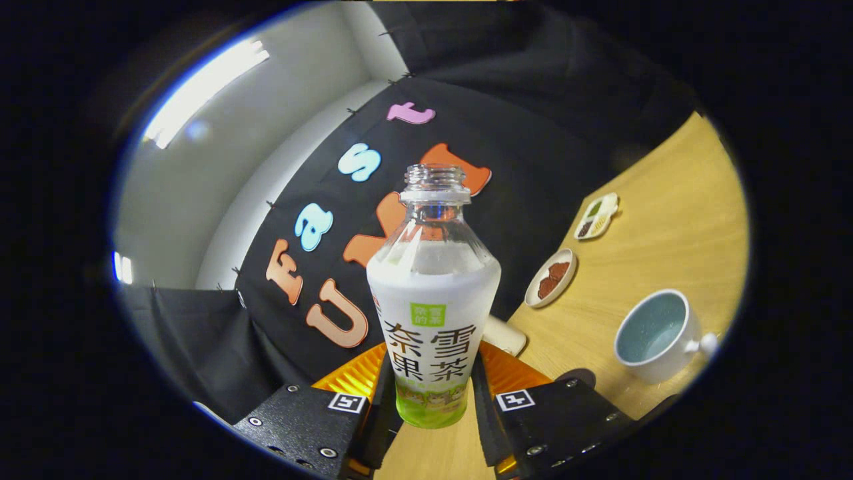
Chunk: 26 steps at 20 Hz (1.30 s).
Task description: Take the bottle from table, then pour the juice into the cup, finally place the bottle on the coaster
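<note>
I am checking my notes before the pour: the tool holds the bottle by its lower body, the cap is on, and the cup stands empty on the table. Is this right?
Not quite: the gripper view shows the bottle has no cap; its threaded neck is open. The rest holds: the tool grips its lower body, and the cup stands empty on the table.

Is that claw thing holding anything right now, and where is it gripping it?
Yes. The claw is shut on the open bottle, its two fingers pressing the lower part of the bottle's labelled body from either side.
</note>
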Tool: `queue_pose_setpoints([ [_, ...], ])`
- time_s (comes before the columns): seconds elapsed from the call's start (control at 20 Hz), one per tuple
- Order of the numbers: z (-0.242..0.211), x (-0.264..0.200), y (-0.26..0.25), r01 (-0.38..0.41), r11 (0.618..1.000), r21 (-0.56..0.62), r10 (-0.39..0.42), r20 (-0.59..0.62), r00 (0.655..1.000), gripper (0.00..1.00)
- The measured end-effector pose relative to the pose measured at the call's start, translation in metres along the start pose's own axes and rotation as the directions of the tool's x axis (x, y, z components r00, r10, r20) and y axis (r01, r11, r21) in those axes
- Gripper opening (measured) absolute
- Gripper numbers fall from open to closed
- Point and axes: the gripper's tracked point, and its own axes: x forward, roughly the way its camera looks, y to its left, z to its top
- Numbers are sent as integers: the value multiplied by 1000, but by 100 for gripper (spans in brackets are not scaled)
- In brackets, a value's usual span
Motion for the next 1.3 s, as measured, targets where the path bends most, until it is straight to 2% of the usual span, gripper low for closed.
queue_pose_setpoints([
  [0.15,4,1,6,-13,984,-179,17,20,1000,56],
  [0.3,-1,8,-2,14,941,-338,-11,11,1000,56],
  [0.45,-12,18,-14,45,869,-493,-55,-6,998,56],
  [0.55,-20,26,-30,58,802,-594,-88,-22,996,56],
  [0.85,-49,44,-61,52,674,-737,-168,-84,982,56],
  [0.95,-61,46,-78,67,654,-753,-220,-105,970,56],
  [1.3,-102,51,-109,57,636,-770,-330,-204,922,58],
])
